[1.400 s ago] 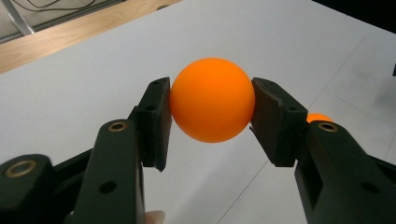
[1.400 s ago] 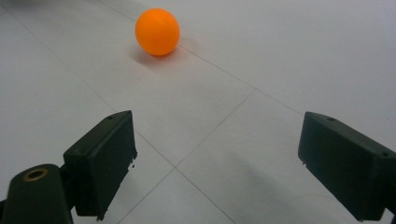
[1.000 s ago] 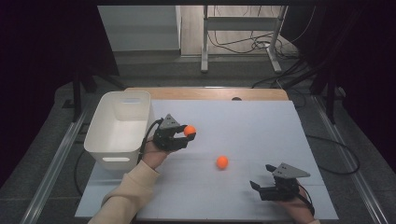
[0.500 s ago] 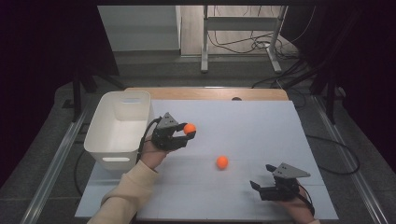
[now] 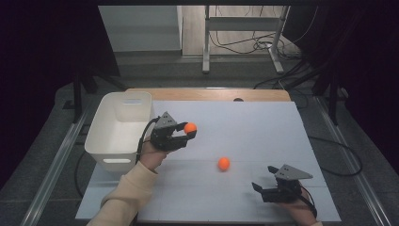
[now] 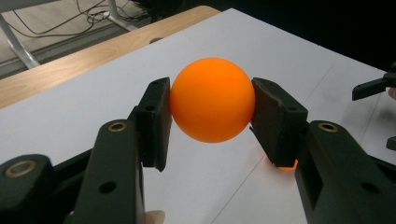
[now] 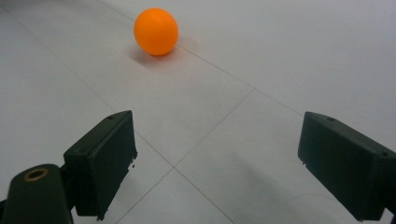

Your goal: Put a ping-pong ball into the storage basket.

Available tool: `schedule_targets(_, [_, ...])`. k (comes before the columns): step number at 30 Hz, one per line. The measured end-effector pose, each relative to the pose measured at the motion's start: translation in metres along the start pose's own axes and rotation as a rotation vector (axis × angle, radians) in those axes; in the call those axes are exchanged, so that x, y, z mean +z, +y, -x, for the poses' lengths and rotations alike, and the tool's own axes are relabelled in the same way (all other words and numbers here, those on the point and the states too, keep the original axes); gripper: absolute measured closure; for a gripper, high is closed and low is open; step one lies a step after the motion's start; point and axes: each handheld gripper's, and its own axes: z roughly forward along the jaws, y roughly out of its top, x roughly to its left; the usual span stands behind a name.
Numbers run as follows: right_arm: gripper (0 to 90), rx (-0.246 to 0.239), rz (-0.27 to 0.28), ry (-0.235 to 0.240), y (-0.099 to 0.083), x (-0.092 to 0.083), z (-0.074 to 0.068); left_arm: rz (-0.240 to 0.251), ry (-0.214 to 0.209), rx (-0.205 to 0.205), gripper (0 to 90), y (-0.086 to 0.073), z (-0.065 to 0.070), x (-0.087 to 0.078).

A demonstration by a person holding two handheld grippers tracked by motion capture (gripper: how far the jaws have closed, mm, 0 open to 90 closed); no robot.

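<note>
My left gripper (image 5: pixel 188 131) is shut on an orange ball (image 5: pixel 190 127) and holds it above the white table, just right of the white bin (image 5: pixel 121 129). In the left gripper view that ball (image 6: pixel 212 99) sits squarely between the two black pads. A second orange ball (image 5: pixel 224 163) lies on the table near the middle. My right gripper (image 5: pixel 263 181) rests low at the front right, open, with nothing between its fingers. The right gripper view has the loose ball (image 7: pixel 156 31) ahead and to the left of the jaws.
The white bin stands at the table's left side, and I see nothing inside it. A wooden strip (image 5: pixel 207 94) runs along the table's far edge. Cables and a metal stand leg (image 5: pixel 205 42) lie on the floor beyond.
My left gripper has shifted slightly toward the bin with the ball in it. The right gripper and the loose ball have not moved.
</note>
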Motion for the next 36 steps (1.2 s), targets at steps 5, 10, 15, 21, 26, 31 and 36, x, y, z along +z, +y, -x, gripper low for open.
schedule_targets(5, [11.7, -0.001, -0.003, 0.000, 0.000, 0.000, 0.000, 0.011, -0.003, -0.005, 50.5, 0.002, 0.000, -0.004])
schedule_targets(10, [11.8, -0.003, -0.003, 0.000, 0.000, 0.000, 0.000, 0.020, -0.008, -0.003, 50.5, 0.004, 0.000, -0.008])
schedule_targets(15, [11.7, -0.003, -0.004, 0.001, 0.000, 0.000, 0.000, 0.031, -0.009, -0.001, 50.5, 0.006, 0.000, -0.012])
schedule_targets(21, [11.7, 0.000, -0.003, 0.001, 0.000, 0.000, 0.000, 0.052, -0.009, -0.008, 50.5, 0.009, 0.000, -0.019])
schedule_targets(26, [11.7, -0.002, -0.003, 0.001, 0.000, 0.000, 0.000, 0.059, -0.004, -0.006, 50.5, 0.011, -0.001, -0.023])
schedule_targets(31, [11.8, -0.003, -0.004, 0.002, 0.000, 0.000, 0.000, 0.066, -0.006, -0.007, 50.5, 0.011, -0.002, -0.025])
schedule_targets(36, [11.8, -0.003, -0.004, 0.002, 0.000, 0.000, 0.000, 0.076, -0.005, -0.006, 50.4, 0.013, -0.002, -0.029])
